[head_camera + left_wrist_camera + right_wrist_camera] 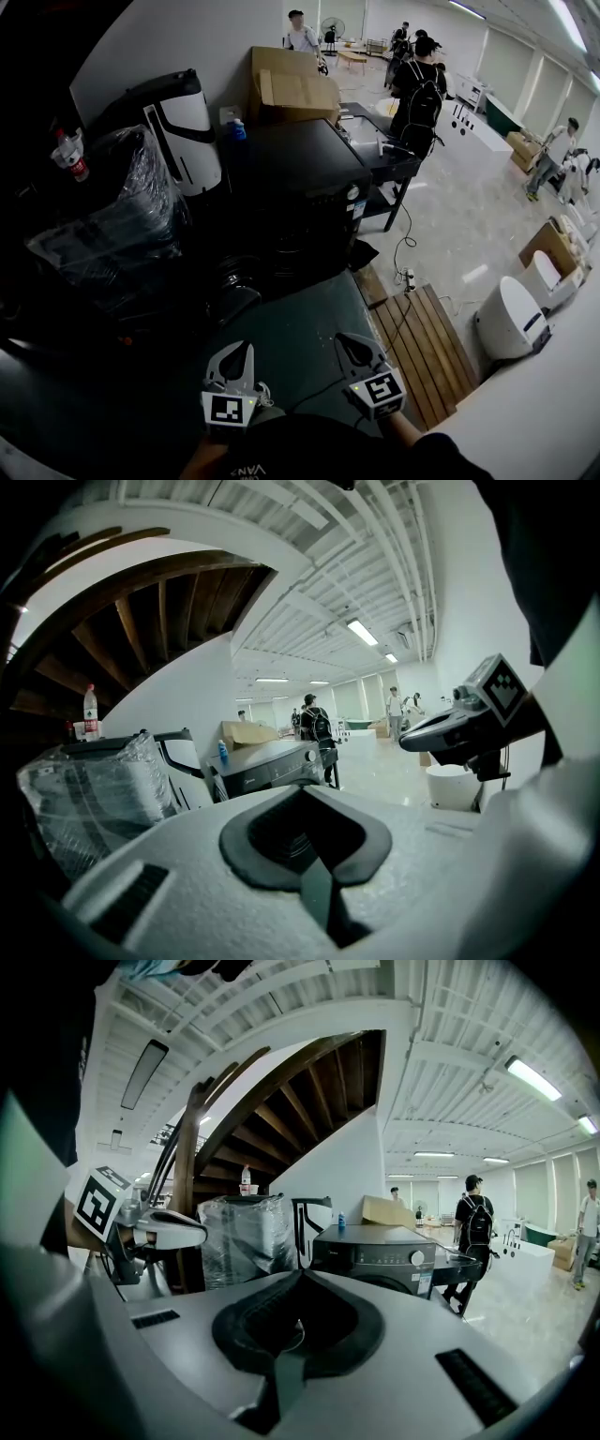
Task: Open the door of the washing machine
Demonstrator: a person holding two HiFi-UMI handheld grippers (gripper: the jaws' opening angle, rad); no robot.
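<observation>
The dark washing machine is standing by the wall ahead, its front sinking into shadow, so the door is not showing as open or shut. The left tongs and right tongs are hovering pressed together and empty, well apart from it, fitting an approach or a retreat. The panel lettering beside the knob is showing too small to read.

The pale, glossy floor carries a dark mat in the near middle, with the washing machine standing at the mat's far end. Just right of the mat lies a slatted wooden platform, with a white power strip at its far end. Farther right stands a white rounded appliance, and to the left a plastic-wrapped bundle.
</observation>
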